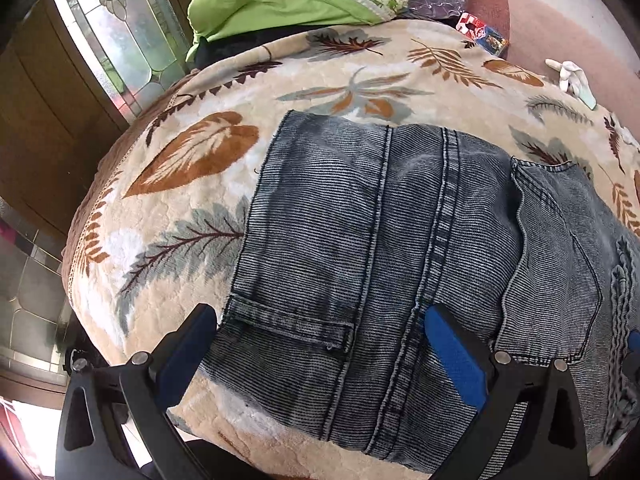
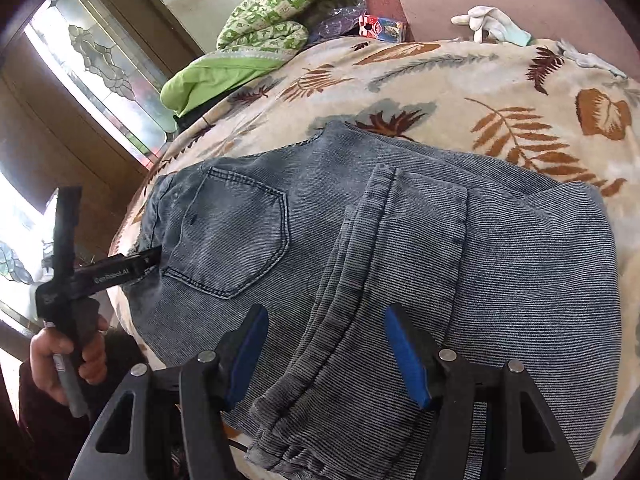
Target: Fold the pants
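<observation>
Leaf-print blanket [image 1: 192, 160] bears pants [image 1: 360, 240], hems cut off.

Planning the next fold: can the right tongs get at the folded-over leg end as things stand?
Probably yes. The right tongs are open, straddling the leg end lying on top of the jeans; nothing lies across it, and the left tongs sit far off at the waistband.

Two black plastic two-finger grippers — left gripper [image 1: 320, 356], right gripper [image 2: 326, 354] — carry blue pads and round silver screws; white lettering marks one arm, and the bare hand [image 2: 66, 354] shows a dark maroon sleeve.
</observation>
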